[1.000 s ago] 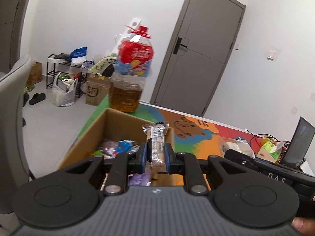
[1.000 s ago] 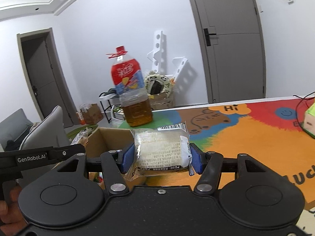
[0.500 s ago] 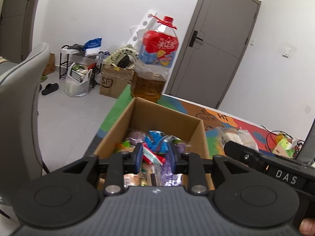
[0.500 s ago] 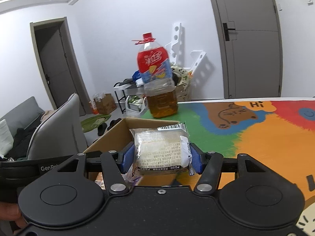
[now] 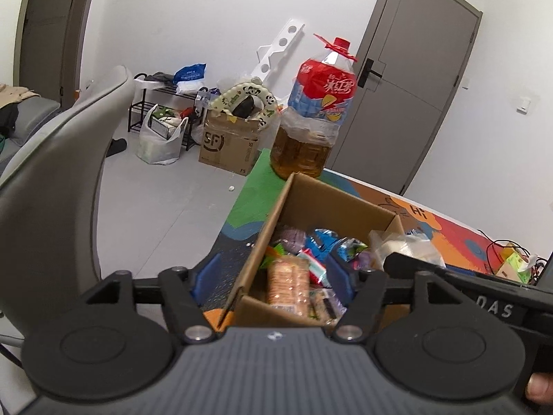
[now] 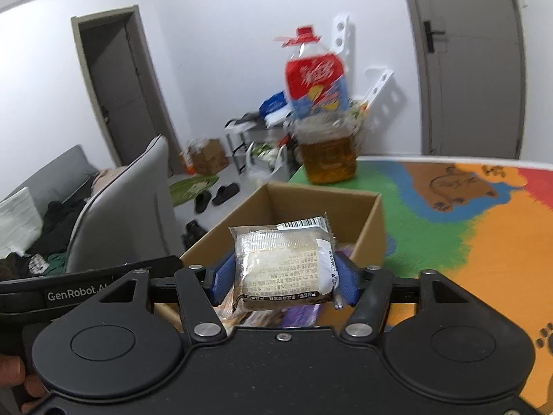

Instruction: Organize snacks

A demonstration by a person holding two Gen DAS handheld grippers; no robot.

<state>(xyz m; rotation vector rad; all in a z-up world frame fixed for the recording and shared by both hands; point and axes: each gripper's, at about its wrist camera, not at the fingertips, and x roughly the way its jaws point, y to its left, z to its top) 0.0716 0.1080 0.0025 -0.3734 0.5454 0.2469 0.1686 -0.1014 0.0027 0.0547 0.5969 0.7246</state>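
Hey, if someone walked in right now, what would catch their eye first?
Probably the big red-labelled bottle of amber liquid standing on the colourful table mat just behind the cardboard box of snacks. Next, the clear-wrapped pastry clamped in the right gripper above that box.

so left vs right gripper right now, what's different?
The left gripper is open with nothing between its blue pads; the right gripper is shut on a clear-wrapped snack pack. The left reaches over the box's left wall; the right holds its pack above the box opening. Both point at the snack box.
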